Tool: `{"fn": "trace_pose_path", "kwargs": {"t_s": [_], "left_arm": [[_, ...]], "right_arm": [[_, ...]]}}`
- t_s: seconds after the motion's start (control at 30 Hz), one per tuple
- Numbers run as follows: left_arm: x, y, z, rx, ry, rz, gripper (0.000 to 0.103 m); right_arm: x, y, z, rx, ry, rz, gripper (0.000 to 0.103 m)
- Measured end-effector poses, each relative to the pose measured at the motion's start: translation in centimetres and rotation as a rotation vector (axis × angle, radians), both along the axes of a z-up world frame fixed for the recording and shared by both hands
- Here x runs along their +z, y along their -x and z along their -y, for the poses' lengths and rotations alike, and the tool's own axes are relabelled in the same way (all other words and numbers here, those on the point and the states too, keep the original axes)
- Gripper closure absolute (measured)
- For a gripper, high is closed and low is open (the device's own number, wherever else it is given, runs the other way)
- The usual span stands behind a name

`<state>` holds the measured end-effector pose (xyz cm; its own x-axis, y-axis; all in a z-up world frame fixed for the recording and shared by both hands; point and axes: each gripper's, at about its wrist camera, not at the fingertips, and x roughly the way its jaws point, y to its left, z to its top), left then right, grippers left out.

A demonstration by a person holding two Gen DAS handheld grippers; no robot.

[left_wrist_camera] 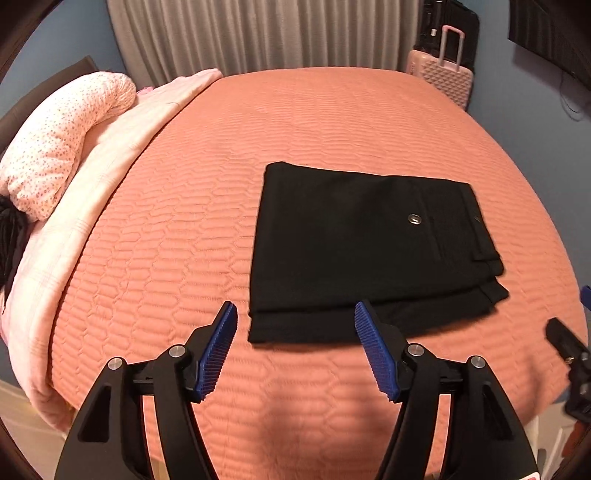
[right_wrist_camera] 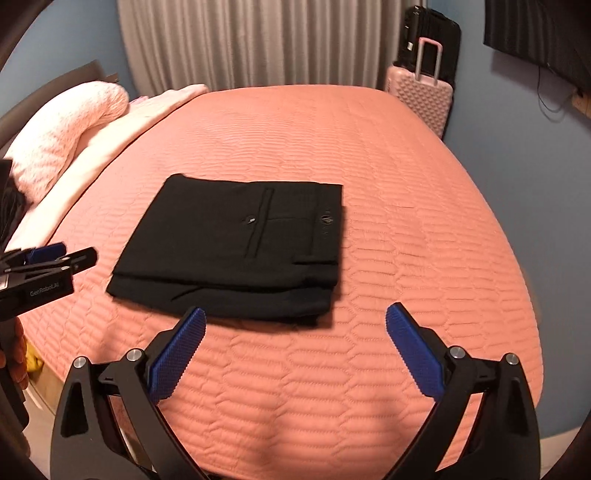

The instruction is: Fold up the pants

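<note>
Both grippers, left (left_wrist_camera: 295, 314) and right (right_wrist_camera: 295, 319), are hovering wide open and empty over folded black pants (left_wrist_camera: 365, 247) lying on a coral quilted bedspread (left_wrist_camera: 184, 221), pink suitcase (left_wrist_camera: 439, 79) standing by the curtain (left_wrist_camera: 258, 33).

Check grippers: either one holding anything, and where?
Nothing held. Left gripper and right gripper are both open, short of the folded pants on the bed.

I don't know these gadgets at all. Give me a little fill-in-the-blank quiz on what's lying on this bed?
1. The folded pants are ____ in colour.
2. They lie on a quilted ____ bedspread.
3. Both the left tongs and the right tongs are ____, holding nothing.
4. The suitcase past the bed's far corner is ____.

Missing words: black; orange; open; pink
</note>
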<state>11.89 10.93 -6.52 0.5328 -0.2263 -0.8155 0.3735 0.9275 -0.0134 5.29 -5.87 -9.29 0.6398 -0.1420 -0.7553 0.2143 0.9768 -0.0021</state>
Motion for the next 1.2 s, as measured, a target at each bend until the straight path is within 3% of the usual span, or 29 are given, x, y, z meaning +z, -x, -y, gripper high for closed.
{"fn": "trace_pose_path", "kwargs": {"t_s": [0.07,0.4,0.6,1.03,1.2], "left_arm": [[0.4,0.9,0.1,-0.001,-0.009,0.007,0.029],[0.9,4.3,0.6,0.009,-0.073,0.017,0.024],[0.9,4.8,0.2,0.031,-0.060,-0.012,0.024],[1.1,5.4,-0.6,0.061,-0.043,-0.029,0.024],[1.4,5.4,-1.0,0.069,-0.042,-0.019,0.021]], "right_arm": [[0.5,0.9,-0.6,-0.006,0.005,0.012,0.006],[3.6,3.4,-1.4,-0.045,0.035,0.124,0.005],[4.1,4.0,-1.0,-0.080,0.042,0.132,0.005],[5.3,4.5,-2.5,-0.147,0.156,0.146,0.005],[5.5,4.5,-2.7,-0.137,0.138,0.152,0.005]]}}
